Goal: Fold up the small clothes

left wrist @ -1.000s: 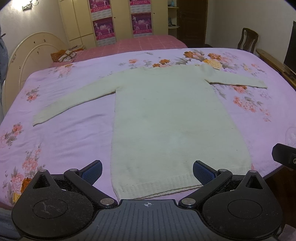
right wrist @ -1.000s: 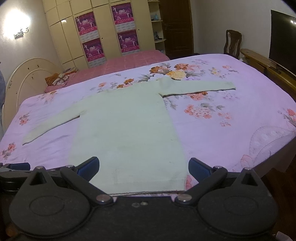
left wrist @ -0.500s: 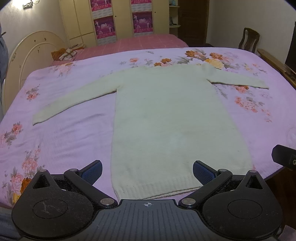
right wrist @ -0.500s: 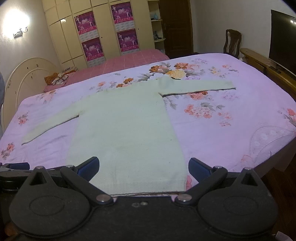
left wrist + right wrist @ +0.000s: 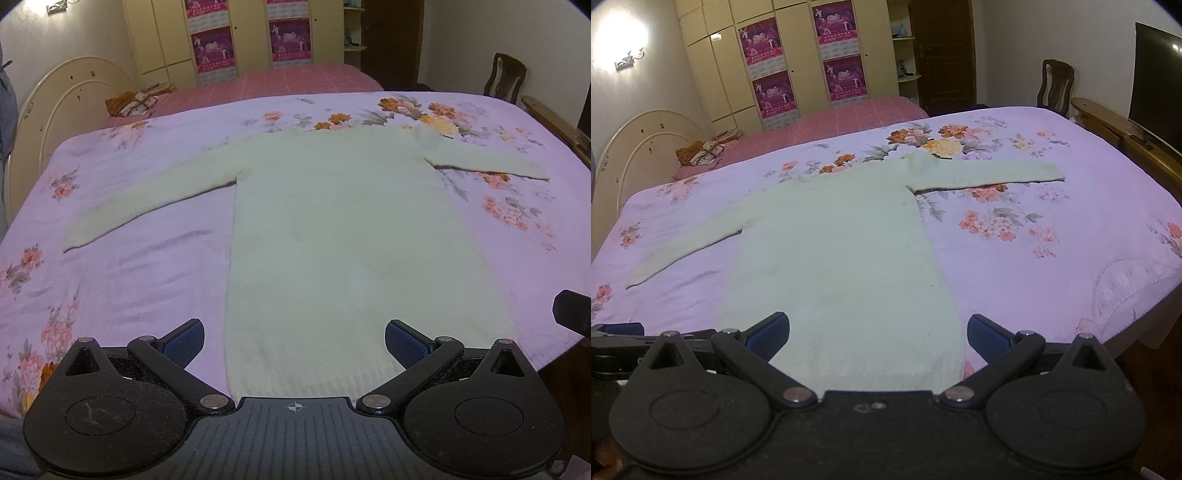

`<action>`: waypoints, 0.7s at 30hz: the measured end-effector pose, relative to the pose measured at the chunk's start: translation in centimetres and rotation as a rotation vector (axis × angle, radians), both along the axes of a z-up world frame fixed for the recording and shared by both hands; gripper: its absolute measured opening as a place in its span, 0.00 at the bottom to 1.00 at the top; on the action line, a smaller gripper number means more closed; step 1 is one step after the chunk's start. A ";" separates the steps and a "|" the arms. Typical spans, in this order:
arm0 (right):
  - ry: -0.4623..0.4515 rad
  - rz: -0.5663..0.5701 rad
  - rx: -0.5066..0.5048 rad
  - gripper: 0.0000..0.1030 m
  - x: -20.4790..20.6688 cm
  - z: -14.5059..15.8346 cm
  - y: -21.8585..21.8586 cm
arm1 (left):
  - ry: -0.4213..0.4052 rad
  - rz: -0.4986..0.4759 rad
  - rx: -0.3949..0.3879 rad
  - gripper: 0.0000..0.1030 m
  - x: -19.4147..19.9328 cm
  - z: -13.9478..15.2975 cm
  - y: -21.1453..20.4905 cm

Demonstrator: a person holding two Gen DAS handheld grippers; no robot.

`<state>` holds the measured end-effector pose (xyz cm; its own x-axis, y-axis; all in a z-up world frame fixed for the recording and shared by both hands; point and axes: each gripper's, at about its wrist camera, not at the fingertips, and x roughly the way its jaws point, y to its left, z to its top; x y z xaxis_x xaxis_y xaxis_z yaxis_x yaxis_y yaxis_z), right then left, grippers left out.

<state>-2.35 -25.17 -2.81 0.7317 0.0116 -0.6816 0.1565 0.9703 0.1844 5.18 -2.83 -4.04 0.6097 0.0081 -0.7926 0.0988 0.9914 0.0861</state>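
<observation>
A pale cream long-sleeved sweater (image 5: 332, 229) lies flat on the bed, hem toward me, both sleeves spread out to the sides. It also shows in the right wrist view (image 5: 842, 251). My left gripper (image 5: 294, 341) is open and empty, just above the hem. My right gripper (image 5: 877, 332) is open and empty, over the hem's right part. The right gripper's edge (image 5: 572, 312) shows at the right of the left wrist view. The left gripper's edge (image 5: 617, 330) shows at the left of the right wrist view.
The bed has a lilac floral cover (image 5: 122, 266) and a cream headboard (image 5: 55, 110) on the left. A wooden footboard (image 5: 1126, 129) and a television (image 5: 1156, 85) are on the right. A pink bed (image 5: 831, 122), wardrobes and a chair (image 5: 1054, 86) stand behind.
Both grippers have drifted slightly; the sweater sits a little lower in both views. Nothing was grasped and the sweater has not moved.
</observation>
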 end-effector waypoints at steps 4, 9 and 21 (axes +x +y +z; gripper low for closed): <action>0.000 -0.009 -0.004 0.99 1.4 -0.5 -0.5 | 0.000 0.008 -0.003 1.00 1.7 -0.3 0.0; -0.015 -0.025 -0.026 0.99 3.7 -1.0 -1.5 | -0.012 0.020 0.002 1.00 4.9 -0.7 -0.4; -0.031 -0.078 -0.013 0.93 12.3 -3.2 -7.0 | -0.008 0.015 -0.025 1.00 14.9 -2.5 -3.3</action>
<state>9.92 -32.17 -6.04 0.7507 -0.0547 -0.6583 0.2260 0.9577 0.1781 20.03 -6.15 -6.59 0.6161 -0.0028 -0.7877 0.0833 0.9946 0.0616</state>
